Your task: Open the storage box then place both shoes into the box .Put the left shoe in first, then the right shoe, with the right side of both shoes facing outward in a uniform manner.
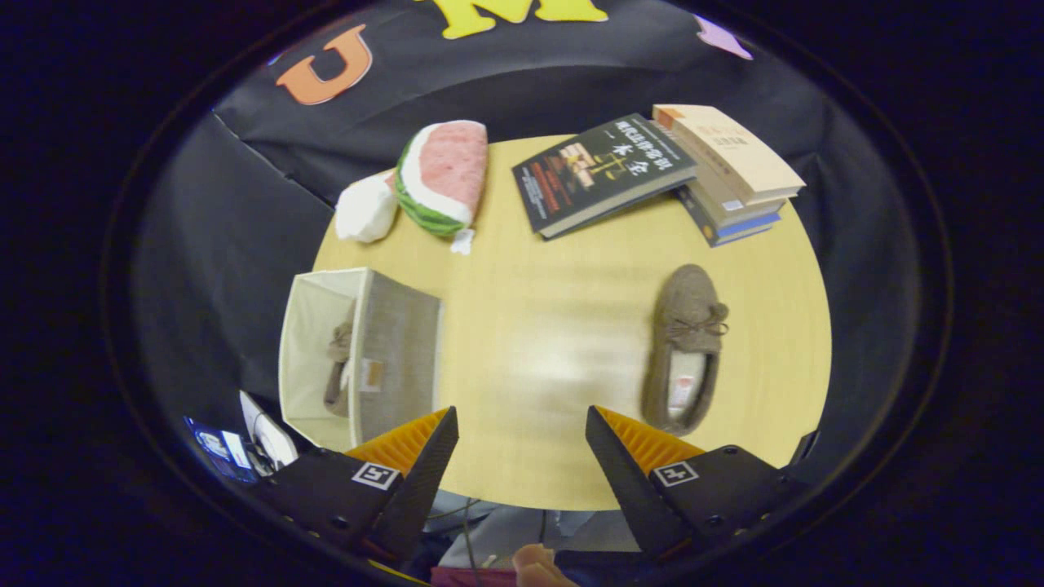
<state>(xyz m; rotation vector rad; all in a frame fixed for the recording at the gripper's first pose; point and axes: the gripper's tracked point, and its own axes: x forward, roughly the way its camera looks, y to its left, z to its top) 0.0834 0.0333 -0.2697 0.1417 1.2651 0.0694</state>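
The gripper [522, 424] hangs above the near edge of the round table [530, 326] with its fingers spread wide and nothing between them; bare tabletop lies ahead, between the open box [400, 350] at the left edge and the loose shoe [683, 346] on the right. That shoe lies lengthwise away from the fingers, toe toward the books [652, 175]; the other shoe [338, 367] sits inside the box, its long axis running the same way.
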